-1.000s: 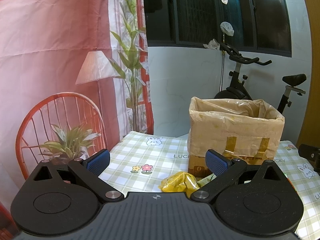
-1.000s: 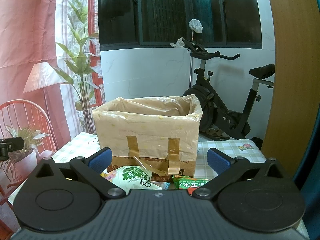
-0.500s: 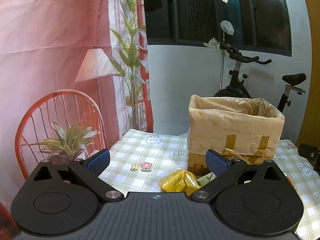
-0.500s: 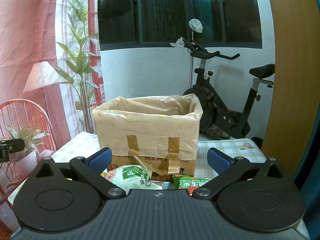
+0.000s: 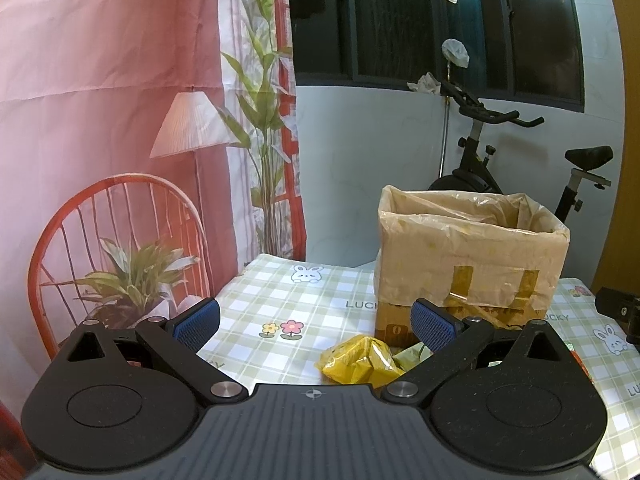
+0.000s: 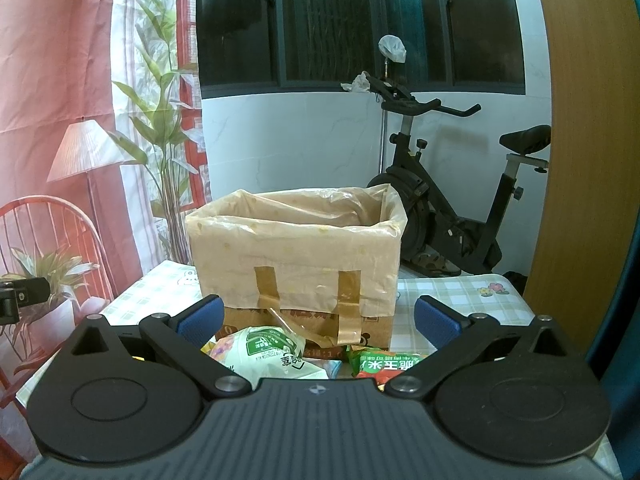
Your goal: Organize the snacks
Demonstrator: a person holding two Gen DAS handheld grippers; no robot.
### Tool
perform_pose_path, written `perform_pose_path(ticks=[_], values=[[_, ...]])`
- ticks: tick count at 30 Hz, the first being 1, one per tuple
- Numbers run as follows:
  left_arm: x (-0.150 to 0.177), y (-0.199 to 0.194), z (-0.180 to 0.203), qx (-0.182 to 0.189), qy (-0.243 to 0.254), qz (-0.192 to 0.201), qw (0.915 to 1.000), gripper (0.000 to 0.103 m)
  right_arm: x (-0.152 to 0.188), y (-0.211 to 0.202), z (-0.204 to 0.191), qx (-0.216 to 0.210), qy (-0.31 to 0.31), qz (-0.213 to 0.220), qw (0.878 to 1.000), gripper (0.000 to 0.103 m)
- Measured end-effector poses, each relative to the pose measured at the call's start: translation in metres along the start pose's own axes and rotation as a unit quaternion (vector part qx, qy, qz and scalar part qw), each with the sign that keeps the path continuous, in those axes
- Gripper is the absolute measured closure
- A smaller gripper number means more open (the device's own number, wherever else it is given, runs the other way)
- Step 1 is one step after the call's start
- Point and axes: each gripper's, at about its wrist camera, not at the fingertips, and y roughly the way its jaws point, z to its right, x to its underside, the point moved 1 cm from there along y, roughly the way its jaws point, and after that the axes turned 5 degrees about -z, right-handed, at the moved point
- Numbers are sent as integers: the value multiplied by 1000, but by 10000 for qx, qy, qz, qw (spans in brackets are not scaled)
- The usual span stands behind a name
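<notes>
Left tool spread wide, empty, above bench. Right tool likewise spread, empty. Snacks lay on bench just before lined cardboard box: yellow packet, white-green pouch, red-green packet. Packets judged light, soft, crinkly, film likely slippery. Grip advised across puffed middle or sealed edge; light clamp, contents possibly crushable. Box interior not visible.
</notes>
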Motion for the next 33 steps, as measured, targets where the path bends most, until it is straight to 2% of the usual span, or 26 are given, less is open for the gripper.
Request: perform_pose_path(ticks=[7,13,18,21,25,27,33], values=[[-3,9,-4,-23,-71,-16,10000,1,0,1,0,-5,10,5,10000,0],[-11,32,-13,-94,-84,40,9999,1,2,8,7,11,67,160,9998,0],[-20,54,-26,-117,-208,46,9997,1,-1,29,18,100,151,315,9993,0],[-21,66,-30,-131,-247,90,9996,1,-4,41,22,-9,279,316,9991,0],[-19,85,-30,-129,-142,-3,9998,2,0,62,18,-196,373,183,9989,0],[-16,92,-30,-124,-116,-59,9998,5,4,75,13,-270,341,47,9990,0],[-9,117,-42,21,-298,-324,9990,6,15,110,-11,-490,154,-336,9981,0]])
